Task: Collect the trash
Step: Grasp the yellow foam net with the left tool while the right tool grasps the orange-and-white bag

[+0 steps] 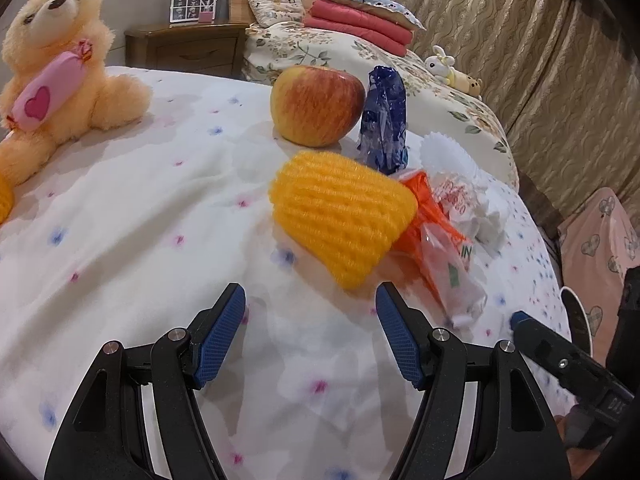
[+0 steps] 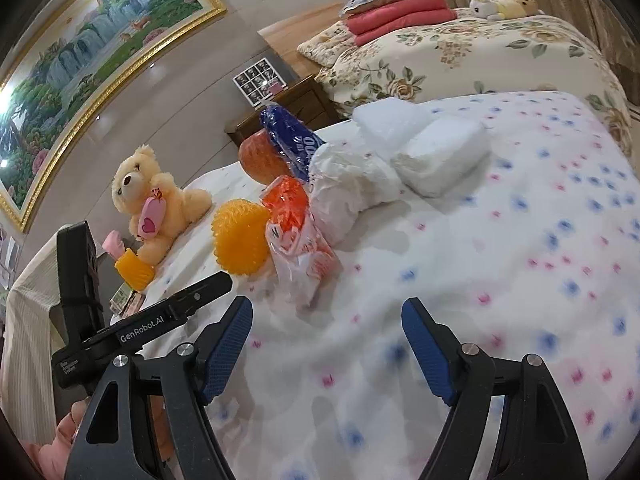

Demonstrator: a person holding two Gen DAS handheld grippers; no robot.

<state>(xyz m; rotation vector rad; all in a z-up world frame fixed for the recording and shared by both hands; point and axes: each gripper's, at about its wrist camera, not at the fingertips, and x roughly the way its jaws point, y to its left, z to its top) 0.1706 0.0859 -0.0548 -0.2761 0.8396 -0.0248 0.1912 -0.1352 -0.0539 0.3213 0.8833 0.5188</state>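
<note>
Trash sits heaped at the centre of both views: a yellow foam fruit net (image 1: 344,216), an orange-and-clear plastic bag (image 1: 440,236) pressed against its right side, crumpled white paper (image 2: 348,184) behind that, and a blue wrapper (image 1: 384,120) standing upright beside a red apple (image 1: 318,106). All of it lies on the flower-dotted white blanket (image 1: 140,220) spread over the bed.

From my left gripper (image 1: 310,336) the net lies straight ahead and a touch right, its long axis running from upper left to lower right of the frame, its near end just beyond the right blue fingertip. Both jaws stand wide apart and hold nothing. In the right wrist view the right gripper (image 2: 326,344) is equally wide and empty, and the pile sits up and left of it, the bag's clear tail nearest. I judge the left the closer of the two to the net, the right closer to the bag and paper. Since the net lies slantwise to the left jaws, I would turn the wrist so the fingers close across its narrow width.

Further out, a teddy bear (image 1: 60,64) sits at the upper left of the left view, a second bed with folded red quilts (image 1: 360,24) beyond. A framed landscape painting (image 2: 92,64) fills the upper left of the right view.
</note>
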